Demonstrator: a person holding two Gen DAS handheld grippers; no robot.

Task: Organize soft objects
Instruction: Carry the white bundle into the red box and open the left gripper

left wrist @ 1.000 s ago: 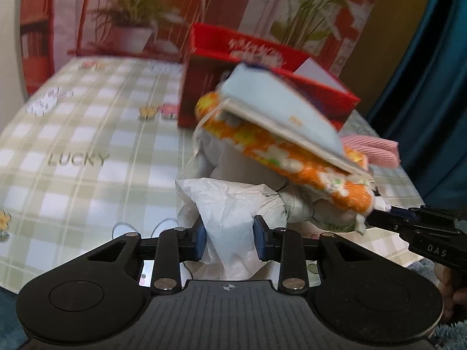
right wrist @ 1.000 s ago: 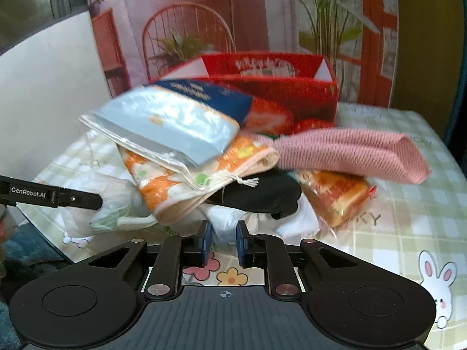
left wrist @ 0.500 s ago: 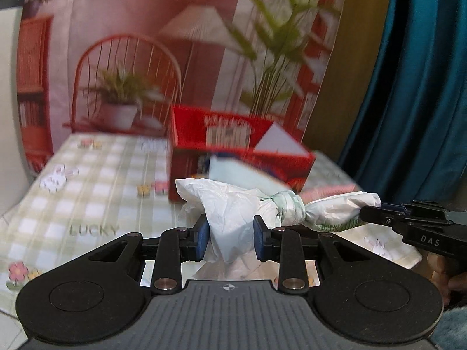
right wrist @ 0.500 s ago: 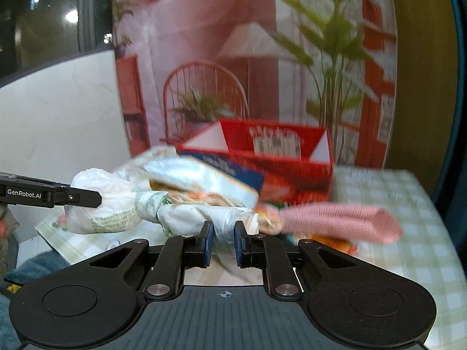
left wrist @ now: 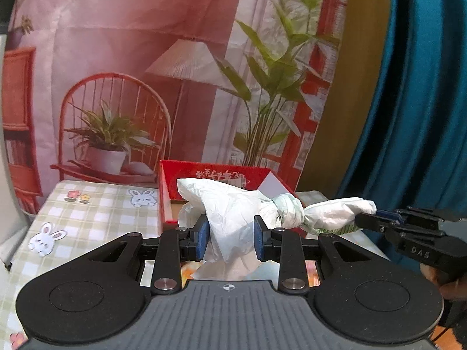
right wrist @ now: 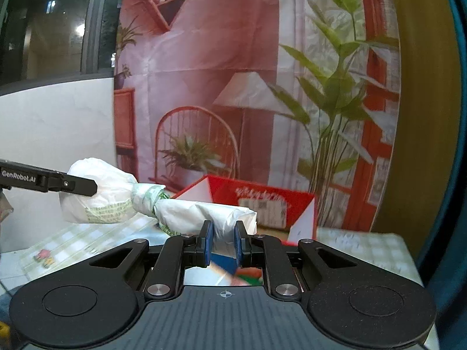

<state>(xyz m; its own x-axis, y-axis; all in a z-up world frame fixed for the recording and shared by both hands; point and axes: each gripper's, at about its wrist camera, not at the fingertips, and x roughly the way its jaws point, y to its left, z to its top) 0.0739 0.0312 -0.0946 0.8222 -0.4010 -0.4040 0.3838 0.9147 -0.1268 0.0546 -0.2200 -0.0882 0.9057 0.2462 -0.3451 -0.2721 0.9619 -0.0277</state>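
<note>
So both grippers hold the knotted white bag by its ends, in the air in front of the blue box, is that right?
Not quite: the box is red, not blue, as the left wrist view shows. Both the left gripper and the right gripper do hold the knotted white bag by its ends.

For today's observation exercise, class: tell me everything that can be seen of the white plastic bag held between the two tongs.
The white plastic bag is thin, crinkled film, knotted at its middle with faint green print near the knot and small green text on one lobe. It hangs stretched roughly level in the air in front of the red box. The left tongs pinch one bunched end and the right tongs the other. Nothing else touches it.
</note>
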